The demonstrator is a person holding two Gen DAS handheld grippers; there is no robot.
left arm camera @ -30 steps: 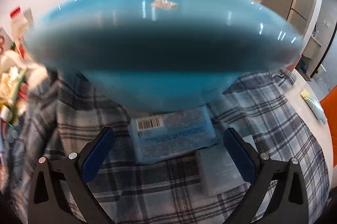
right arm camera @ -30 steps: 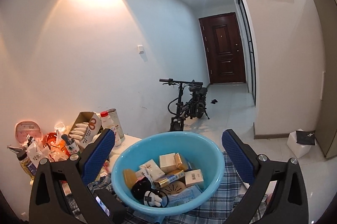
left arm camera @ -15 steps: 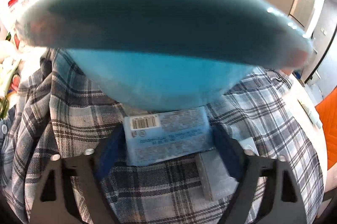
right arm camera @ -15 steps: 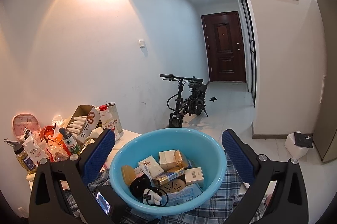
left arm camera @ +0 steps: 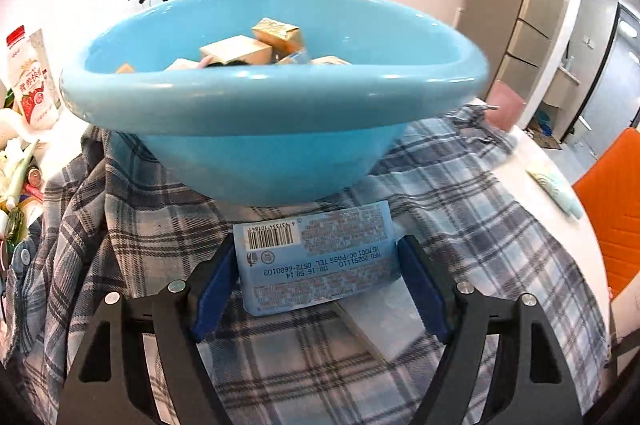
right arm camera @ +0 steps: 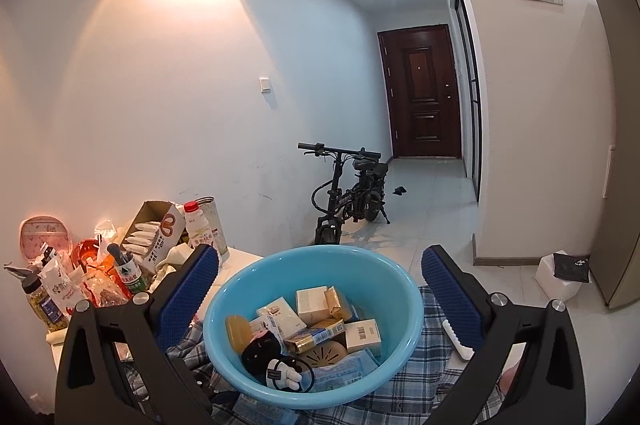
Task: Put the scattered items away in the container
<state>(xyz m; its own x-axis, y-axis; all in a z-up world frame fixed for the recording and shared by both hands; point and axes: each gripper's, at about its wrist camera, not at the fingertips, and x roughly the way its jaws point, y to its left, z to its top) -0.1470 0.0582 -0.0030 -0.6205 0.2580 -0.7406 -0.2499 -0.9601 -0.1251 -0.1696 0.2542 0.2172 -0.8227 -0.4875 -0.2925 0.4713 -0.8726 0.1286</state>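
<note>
Glossy round blue basin point(left arm camera: 272, 129); left gripper point(left arm camera: 316, 275) pinching flat crinkly packet point(left arm camera: 318, 263); right gripper point(right arm camera: 320, 289) spread

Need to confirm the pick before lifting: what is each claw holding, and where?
Left claw grips the blue wipes pack by its two short side edges. Right claw is open, holding nothing.

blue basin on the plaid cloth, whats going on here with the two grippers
Someone is tidying loose items into the blue basin, which sits on a plaid cloth and already holds small boxes, packets and a black plush toy. The left gripper is shut on a light blue wipes pack just in front of the basin, not yet in it. The right gripper hangs open and empty above the basin.
</note>
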